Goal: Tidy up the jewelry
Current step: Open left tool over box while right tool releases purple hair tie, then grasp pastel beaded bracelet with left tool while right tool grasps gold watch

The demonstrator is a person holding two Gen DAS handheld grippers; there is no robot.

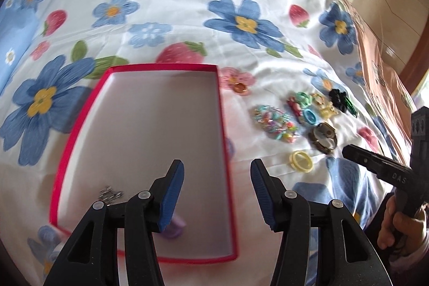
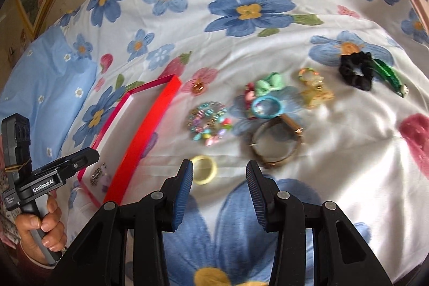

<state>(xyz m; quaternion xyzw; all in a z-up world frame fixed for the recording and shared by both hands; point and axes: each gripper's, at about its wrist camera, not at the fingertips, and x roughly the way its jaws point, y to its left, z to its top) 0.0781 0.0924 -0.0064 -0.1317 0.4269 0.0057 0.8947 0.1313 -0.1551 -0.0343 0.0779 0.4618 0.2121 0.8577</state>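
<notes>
Both hand-held grippers gape empty: the left hand-held gripper (image 1: 217, 192) over the red box (image 1: 226, 152), the right hand-held gripper (image 2: 219, 195) above the floral bedsheet (image 2: 348, 152). At centre frame lie a gold bangle (image 2: 278, 144), beaded bracelet (image 2: 209, 123) and yellow ring (image 2: 204, 169).

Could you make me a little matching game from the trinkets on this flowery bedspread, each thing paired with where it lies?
Things:
1. pale yellow ring
2. black scrunchie
3. silver chain
4. blue ring

Places:
A. inside the red box
B. far right, beside a green clip
C. nearest the right tool
D. just beyond the gold bangle

Pairs: 1-C, 2-B, 3-A, 4-D
</notes>
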